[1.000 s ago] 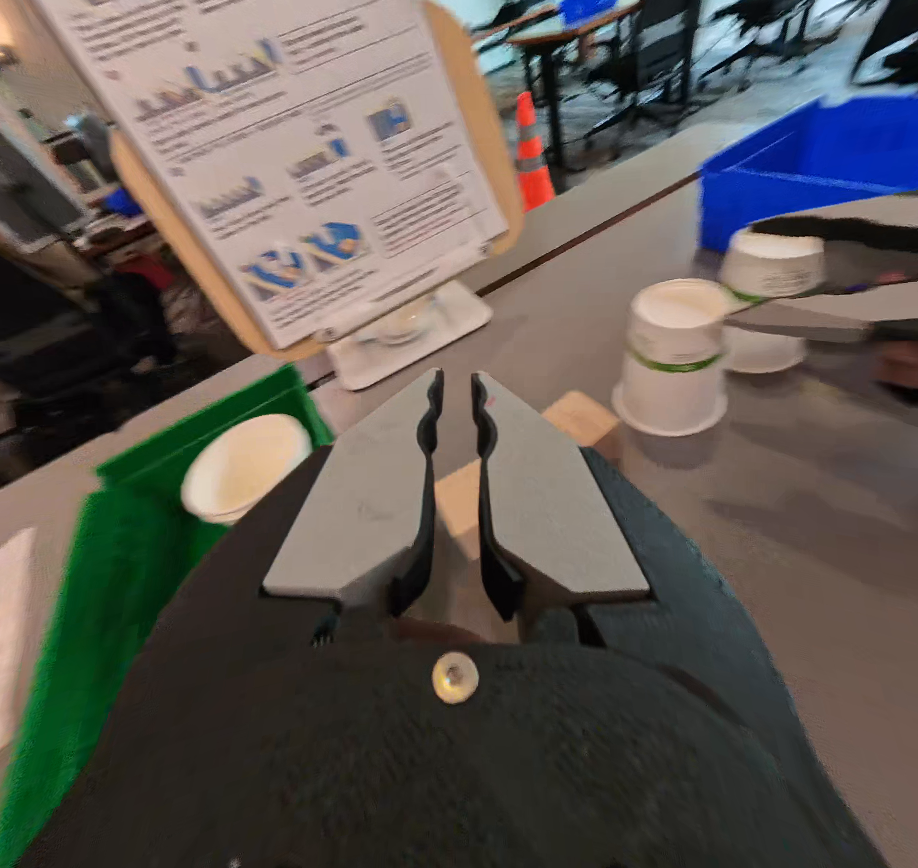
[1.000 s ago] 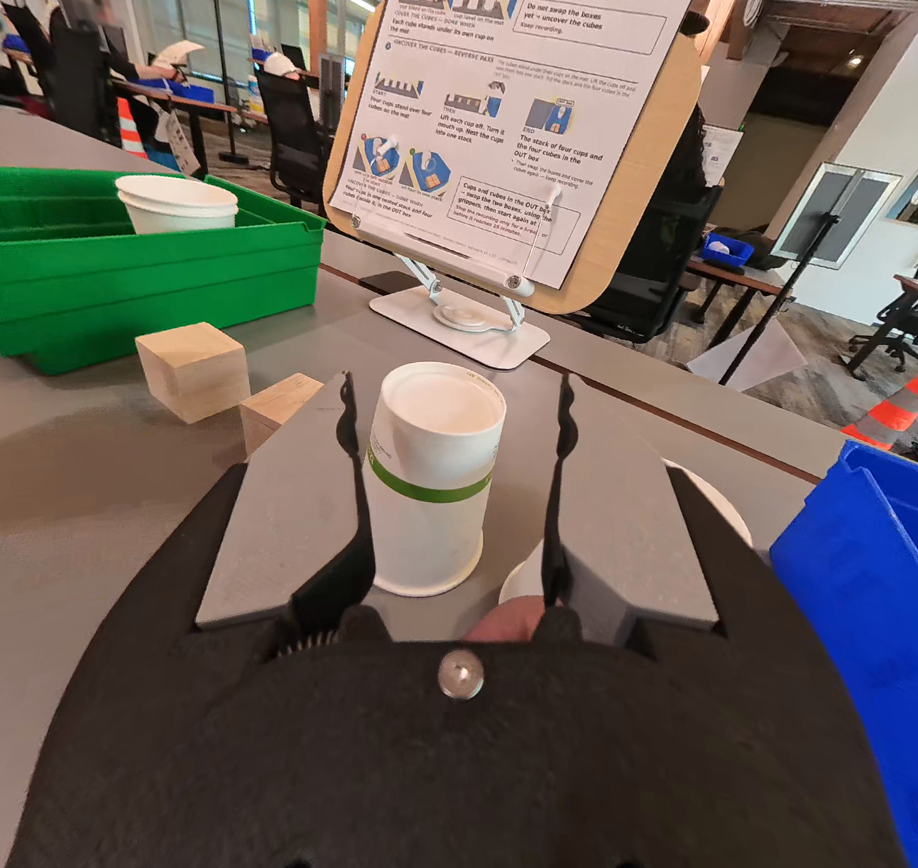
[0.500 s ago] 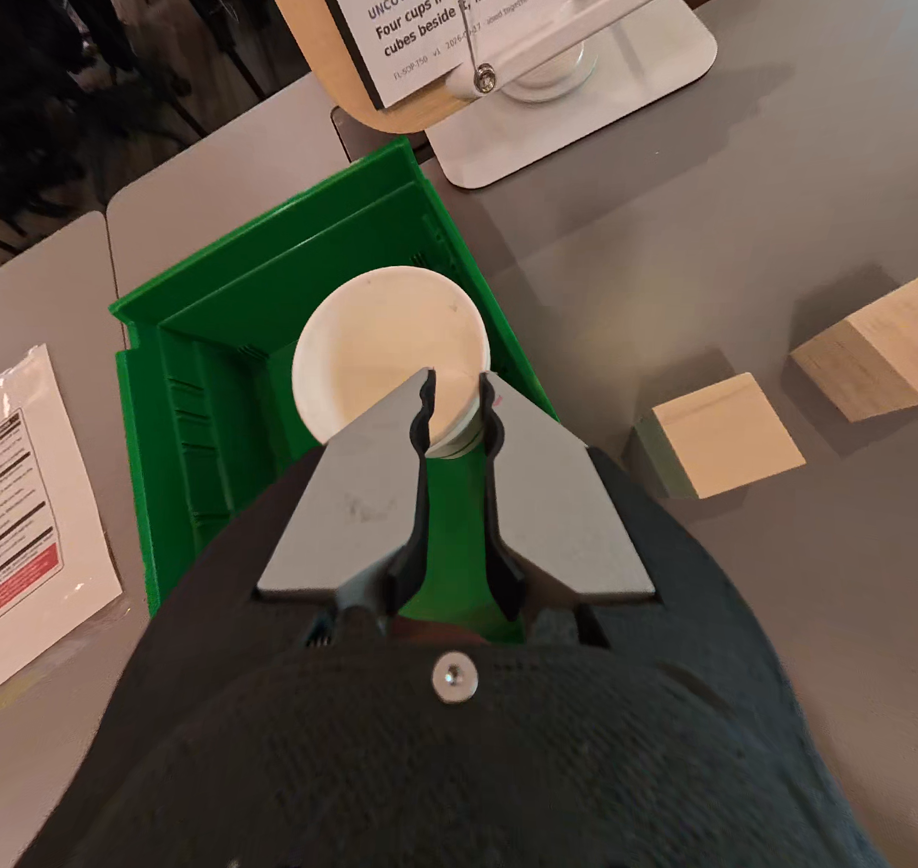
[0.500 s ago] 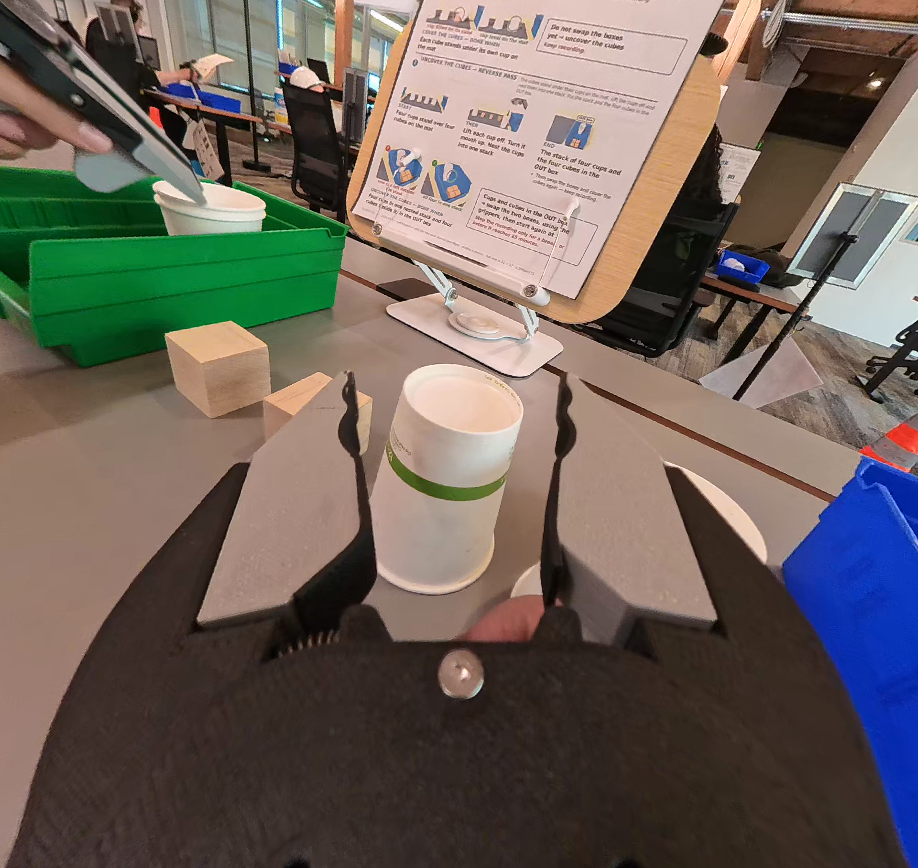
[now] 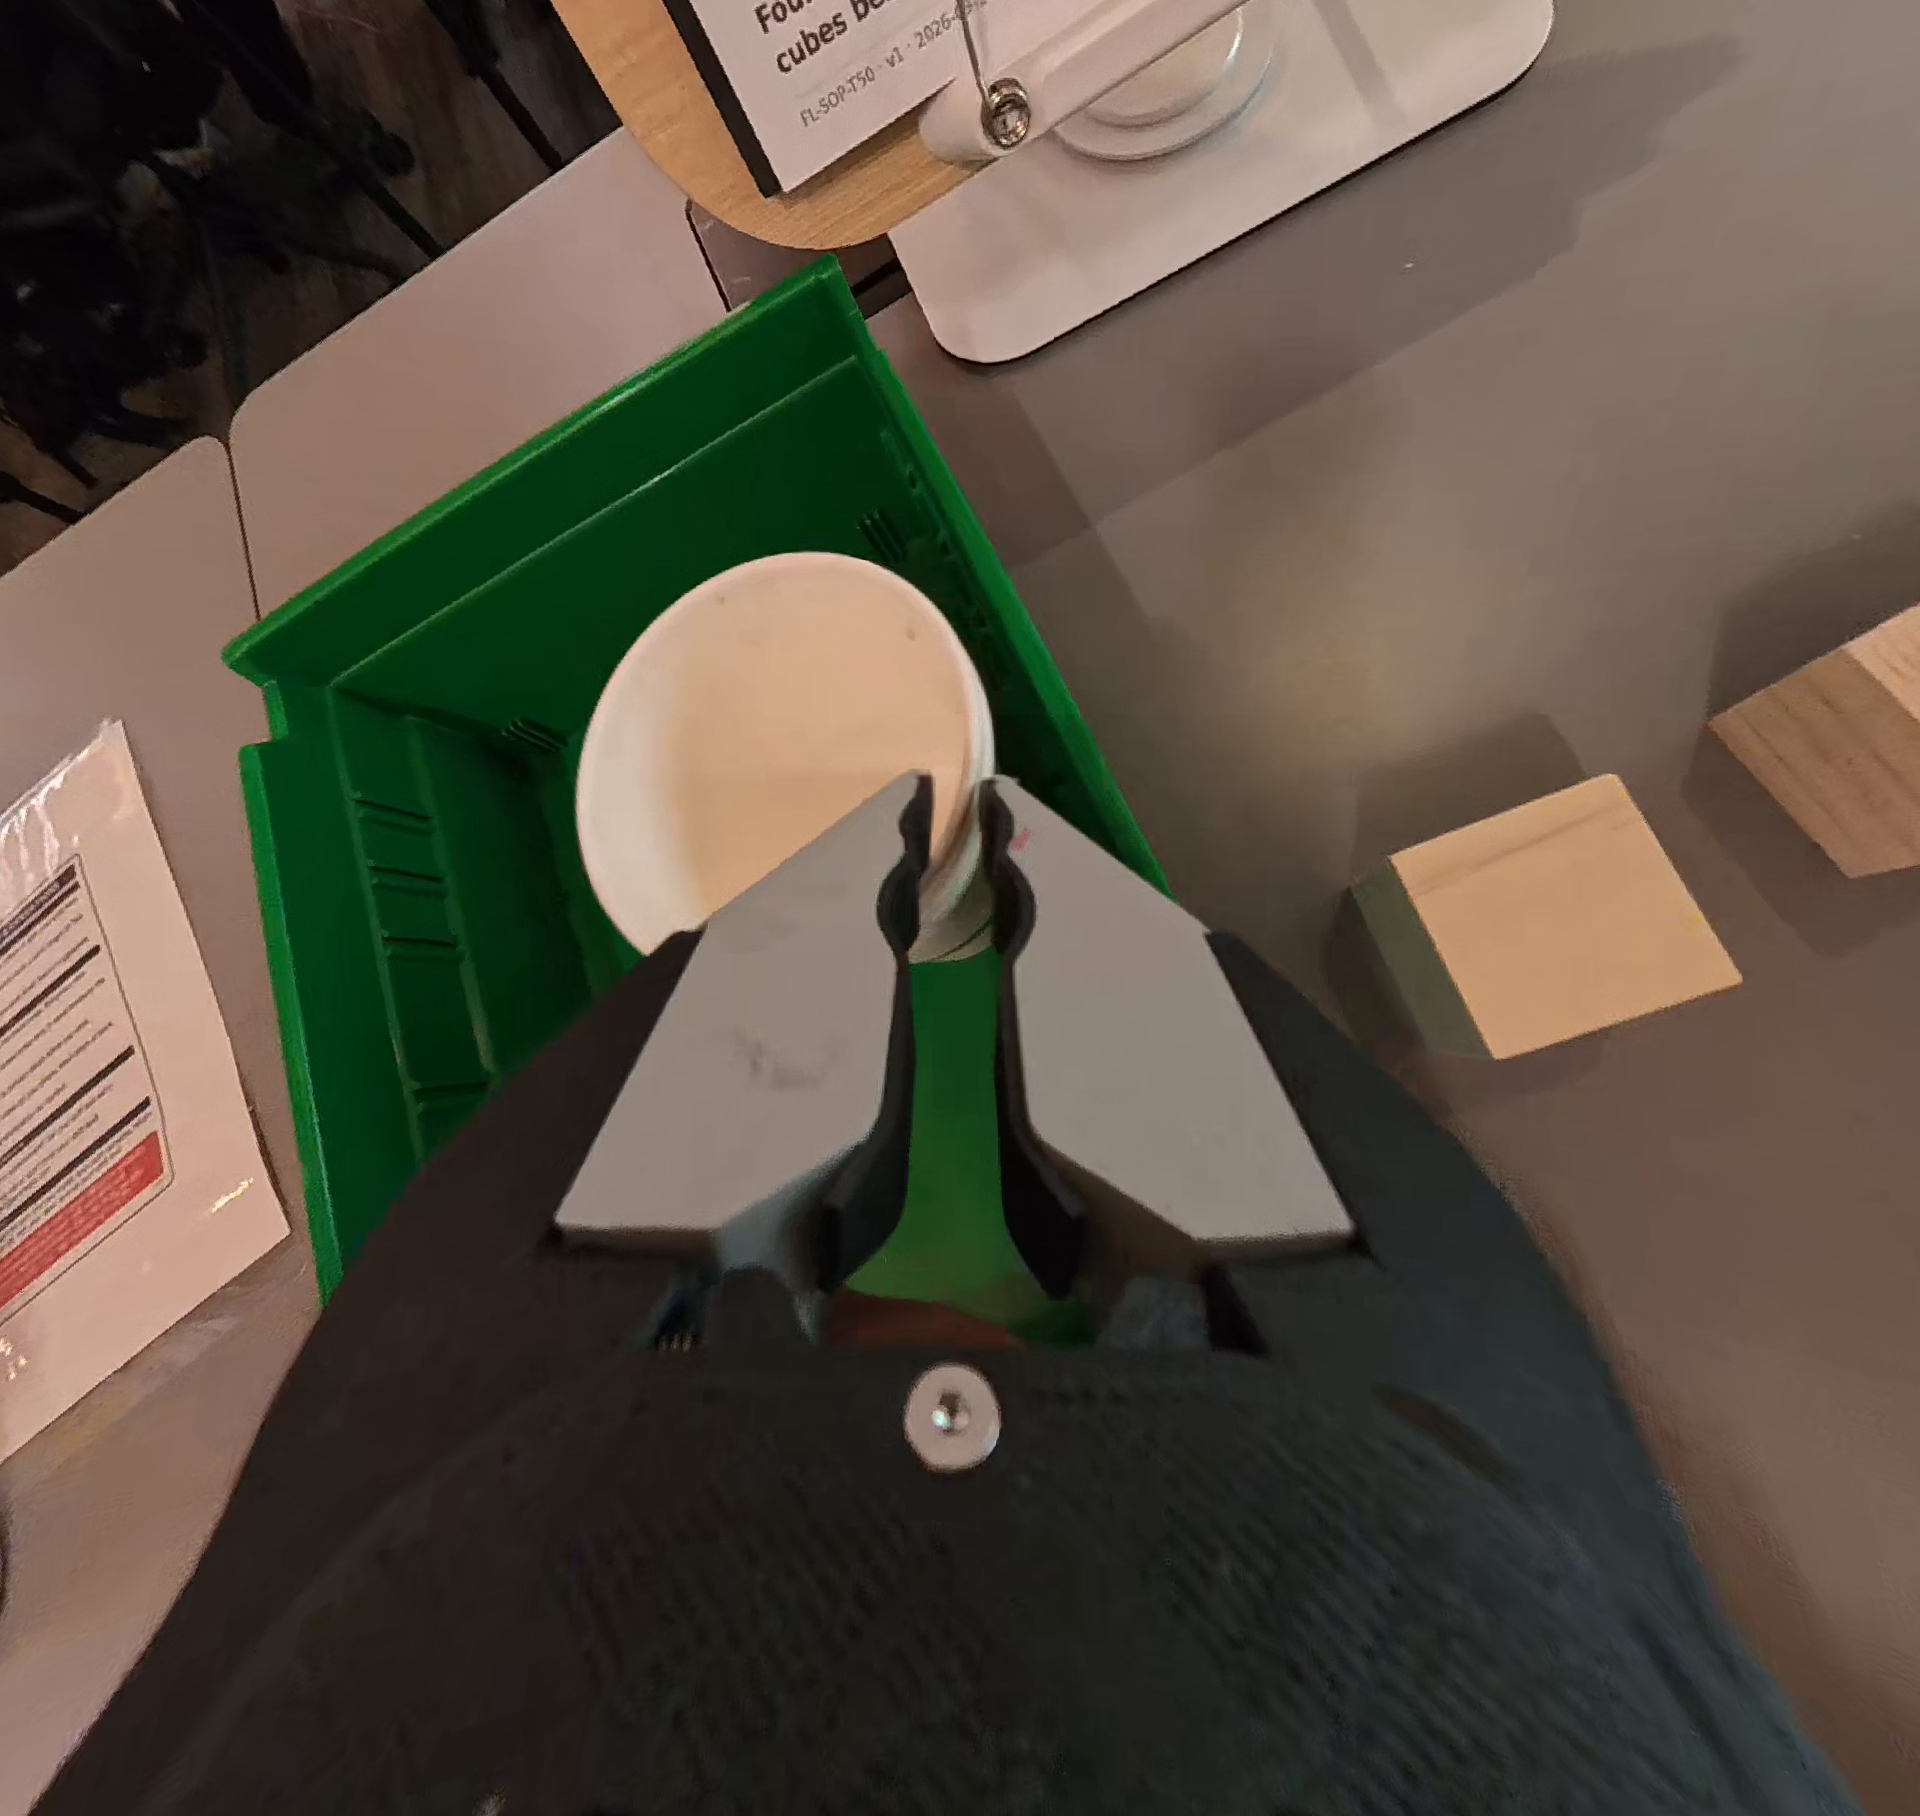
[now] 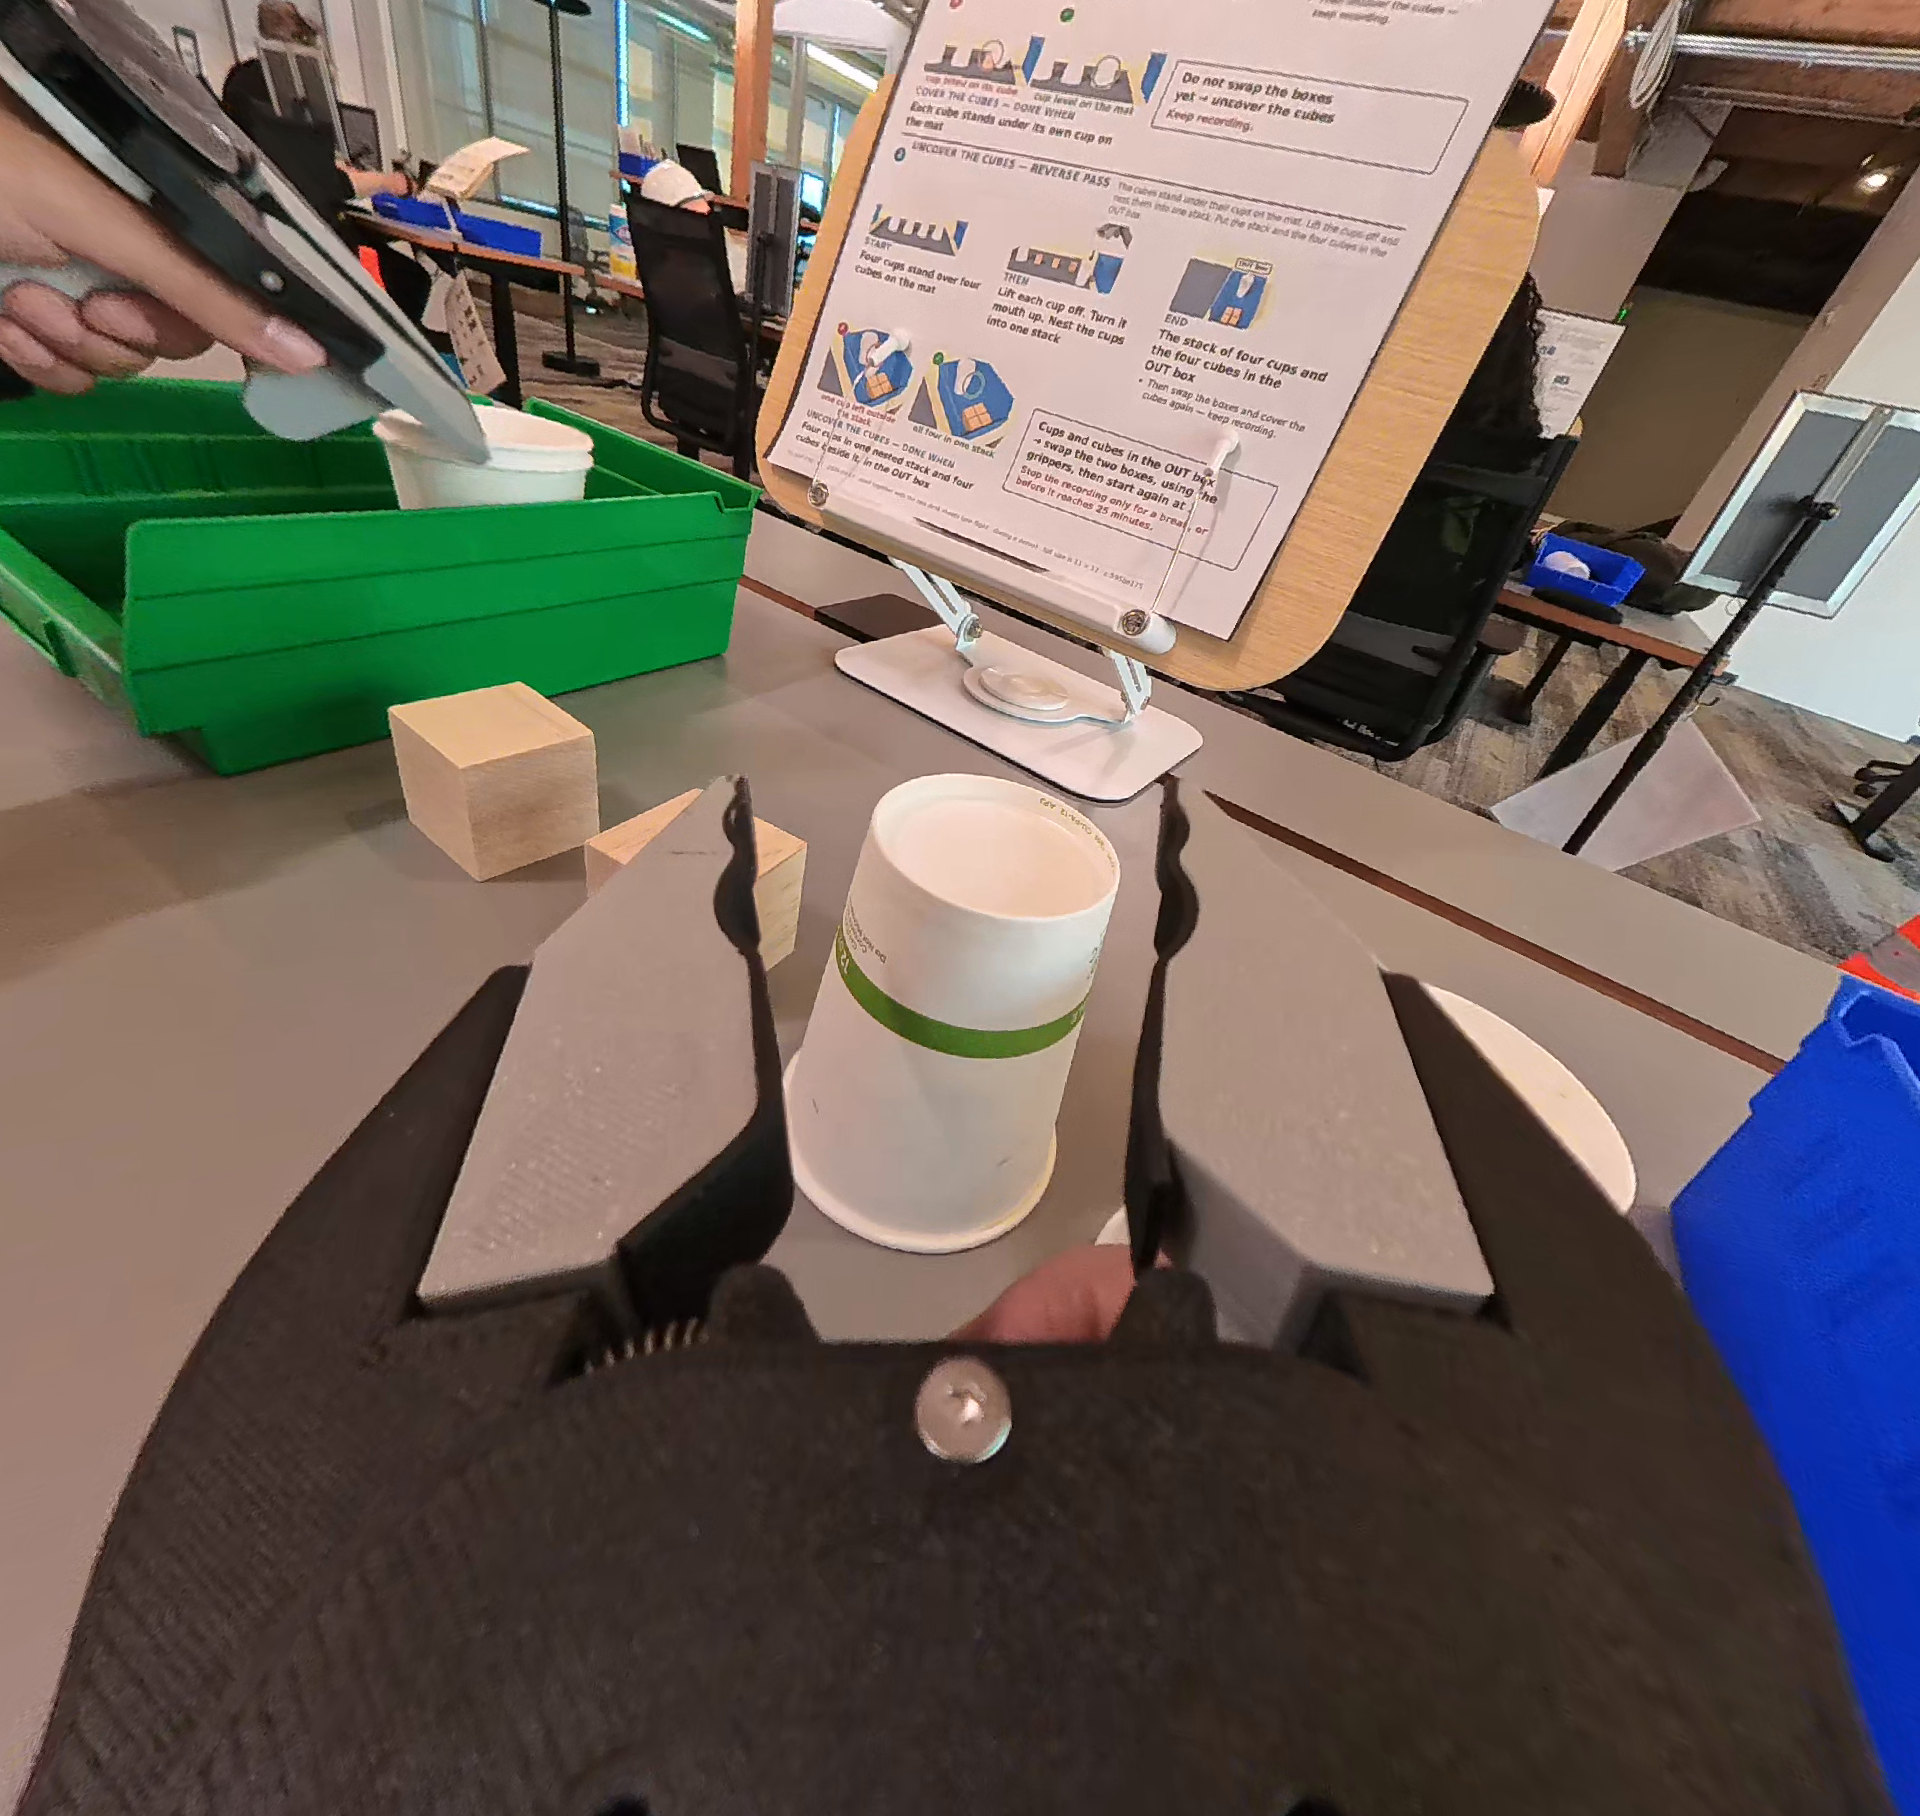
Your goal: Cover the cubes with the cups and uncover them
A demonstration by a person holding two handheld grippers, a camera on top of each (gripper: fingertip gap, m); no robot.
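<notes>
Left gripper (image 5: 954,810) now pinching cup rim (image 5: 971,727); print unclear.

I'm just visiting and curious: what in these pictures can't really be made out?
- Upturned cup, right wrist view: its wall hides whatever is underneath.
- Second cup: mostly behind the right gripper.
- Stacked cups, left wrist view: count unclear; the green bin hides them.

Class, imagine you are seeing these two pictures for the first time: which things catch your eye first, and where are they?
The left claw pinching the rim of the white paper cup inside the green bin. Then the upside-down green-banded cup standing between the right claw's open fingers, with two wooden cubes on the grey table.
</notes>
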